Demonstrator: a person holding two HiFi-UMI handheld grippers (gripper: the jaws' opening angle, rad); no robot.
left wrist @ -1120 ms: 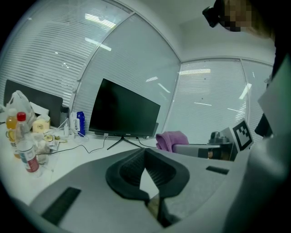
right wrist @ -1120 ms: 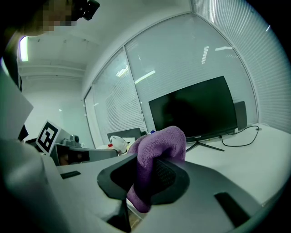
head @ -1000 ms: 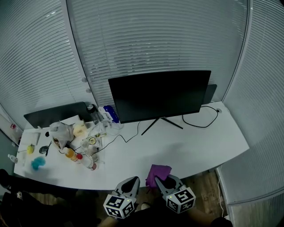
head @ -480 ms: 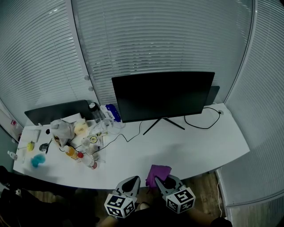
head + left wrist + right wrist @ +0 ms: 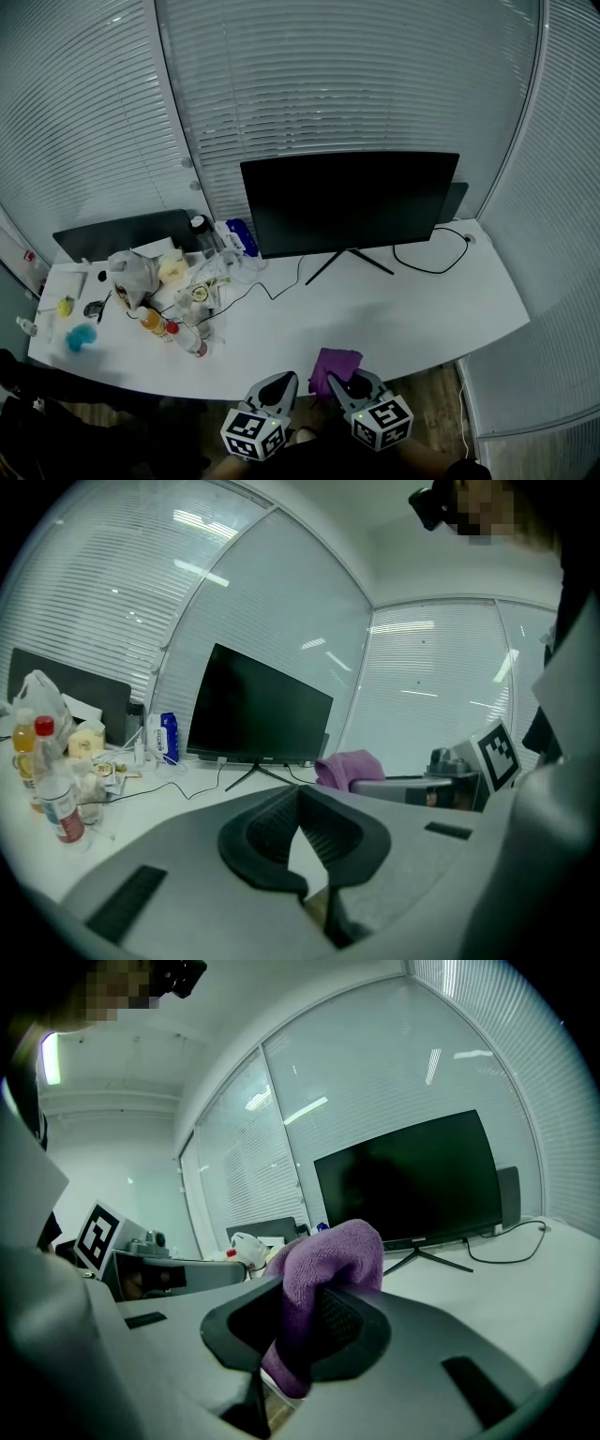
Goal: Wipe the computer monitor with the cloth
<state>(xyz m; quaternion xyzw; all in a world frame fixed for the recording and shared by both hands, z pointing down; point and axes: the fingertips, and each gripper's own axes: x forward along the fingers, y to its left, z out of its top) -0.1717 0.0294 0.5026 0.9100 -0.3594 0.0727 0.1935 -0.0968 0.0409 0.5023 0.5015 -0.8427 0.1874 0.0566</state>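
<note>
A black computer monitor (image 5: 349, 202) stands on a thin stand at the back of the white desk (image 5: 403, 309); it also shows in the left gripper view (image 5: 258, 710) and the right gripper view (image 5: 412, 1180). My right gripper (image 5: 344, 384) hangs below the desk's front edge, shut on a purple cloth (image 5: 335, 366) that bulges out of the jaws (image 5: 323, 1269). The left gripper (image 5: 278, 386) hovers beside it, shut and holding nothing (image 5: 302, 832). Both grippers are well short of the monitor.
Clutter fills the desk's left side: bottles (image 5: 155, 326), a plastic bag (image 5: 131, 275), a blue wipes pack (image 5: 237, 237), a teal item (image 5: 80, 338). A black cable (image 5: 429, 253) loops right of the stand. A second dark screen (image 5: 122, 234) lies at the back left. Blinds cover the windows.
The head view has shifted slightly, so the monitor and desk sit a little further right in the picture. Both grippers and the cloth hold the same place.
</note>
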